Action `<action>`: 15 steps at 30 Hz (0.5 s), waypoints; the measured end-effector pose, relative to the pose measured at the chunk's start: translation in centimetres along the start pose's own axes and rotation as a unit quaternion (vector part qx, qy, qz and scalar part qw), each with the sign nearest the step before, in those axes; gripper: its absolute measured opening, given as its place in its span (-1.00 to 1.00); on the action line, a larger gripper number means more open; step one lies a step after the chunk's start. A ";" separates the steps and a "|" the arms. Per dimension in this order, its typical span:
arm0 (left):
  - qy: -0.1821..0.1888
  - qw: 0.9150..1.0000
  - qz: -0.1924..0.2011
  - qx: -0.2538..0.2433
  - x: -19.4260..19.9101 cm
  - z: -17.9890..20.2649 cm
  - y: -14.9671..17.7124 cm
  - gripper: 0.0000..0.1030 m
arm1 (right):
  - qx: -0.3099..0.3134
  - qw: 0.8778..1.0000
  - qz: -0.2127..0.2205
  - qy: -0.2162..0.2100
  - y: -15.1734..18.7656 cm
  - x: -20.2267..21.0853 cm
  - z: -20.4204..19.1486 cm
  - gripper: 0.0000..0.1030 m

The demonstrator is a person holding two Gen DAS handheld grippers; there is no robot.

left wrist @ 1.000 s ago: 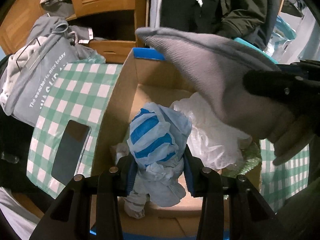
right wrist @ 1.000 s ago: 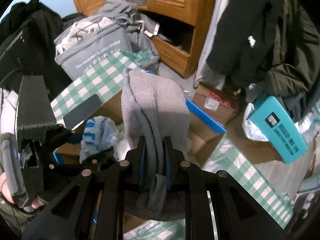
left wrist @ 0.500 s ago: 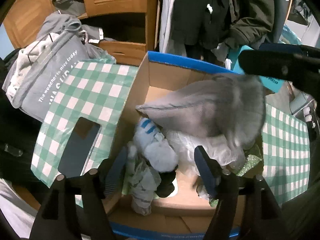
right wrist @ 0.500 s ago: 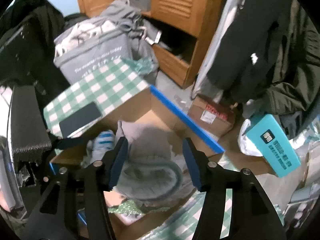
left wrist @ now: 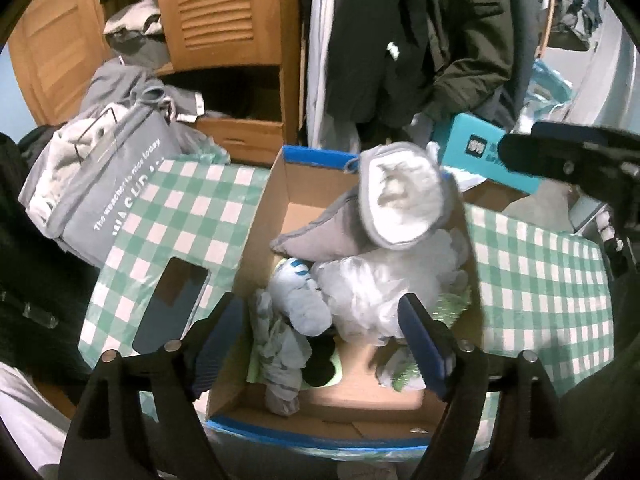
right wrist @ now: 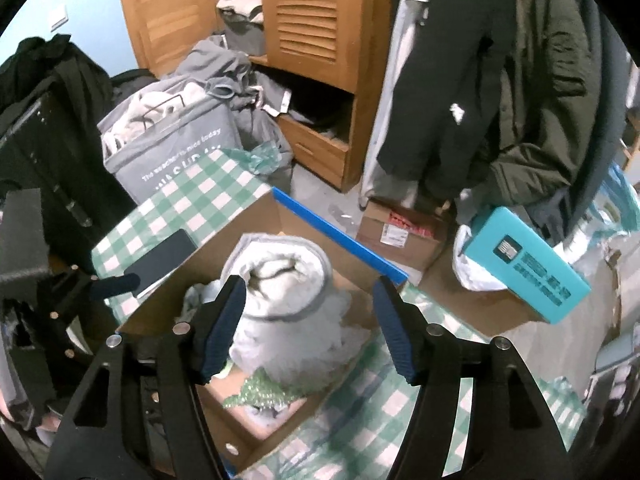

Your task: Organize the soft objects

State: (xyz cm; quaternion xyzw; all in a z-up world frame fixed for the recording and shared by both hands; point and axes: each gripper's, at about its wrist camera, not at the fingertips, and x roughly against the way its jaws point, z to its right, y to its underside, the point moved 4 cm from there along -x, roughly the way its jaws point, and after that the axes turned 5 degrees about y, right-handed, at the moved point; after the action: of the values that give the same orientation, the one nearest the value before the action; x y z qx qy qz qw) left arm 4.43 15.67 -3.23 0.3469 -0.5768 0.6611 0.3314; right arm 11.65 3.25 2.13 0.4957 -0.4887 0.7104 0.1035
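Note:
An open cardboard box (left wrist: 280,208) with a blue rim holds the soft things. A grey cloth with a white fleecy inside (left wrist: 392,208) lies on top, over a white fluffy bundle (left wrist: 372,292). A blue-and-white striped cloth (left wrist: 296,300) lies beside them at the box's left. My left gripper (left wrist: 320,340) hangs above the box, jaws opening, nothing between the pads. My right gripper (right wrist: 308,328) is also above the box, jaws opening, with the grey cloth (right wrist: 280,280) lying free below it.
The box sits on a green checked cloth (left wrist: 180,216) where a dark phone (left wrist: 172,304) lies. A grey laundry bag (left wrist: 104,184) stands at the left. A teal box (right wrist: 524,264) and a small carton (right wrist: 400,232) are behind. Wooden cabinet (right wrist: 312,20) and hanging coats (right wrist: 500,80) stand beyond.
Both grippers have opened and risen. The striped cloth dropped out of the left one and the grey cloth out of the right; both now lie in the box.

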 end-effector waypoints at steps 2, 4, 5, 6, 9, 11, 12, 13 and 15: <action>0.003 1.000 0.007 -0.004 0.6 0.4 0.0 0.69 | -0.003 1.000 0.002 0.004 0.5 0.6 0.3 0.26; 0.005 1.000 0.014 -0.015 1.2 1.0 0.1 0.70 | -0.008 1.000 0.003 0.007 1.1 1.2 0.5 0.27; 0.003 1.000 0.016 -0.019 1.4 1.2 0.2 0.70 | -0.010 1.000 0.002 0.007 1.4 1.5 0.7 0.27; 0.004 1.000 0.019 -0.024 1.7 1.5 0.2 0.70 | -0.011 1.000 0.001 0.007 1.6 1.7 0.8 0.27; 0.005 0.999 0.023 -0.031 2.2 2.2 0.4 0.70 | -0.018 1.000 0.004 0.017 2.6 2.5 1.3 0.27; 0.007 0.999 0.024 -0.035 2.3 2.5 0.6 0.71 | -0.021 1.000 0.007 0.022 3.2 3.1 1.6 0.27; 0.006 0.999 0.024 -0.038 2.5 2.8 0.6 0.72 | -0.024 0.999 0.008 0.022 3.5 3.3 1.8 0.28; 0.006 0.999 0.025 -0.040 2.6 3.0 0.6 0.76 | -0.027 0.999 0.009 0.023 3.8 3.6 2.0 0.28; 0.005 0.999 0.029 -0.041 2.9 3.3 0.7 0.86 | -0.035 0.999 0.013 0.023 4.3 4.1 2.4 0.28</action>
State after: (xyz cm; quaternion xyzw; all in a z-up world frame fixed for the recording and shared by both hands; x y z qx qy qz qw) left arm 2.58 12.43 -0.84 0.3128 -0.6111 0.6483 0.3291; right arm 8.40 -2.21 2.99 0.4690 -0.5171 0.7054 0.1226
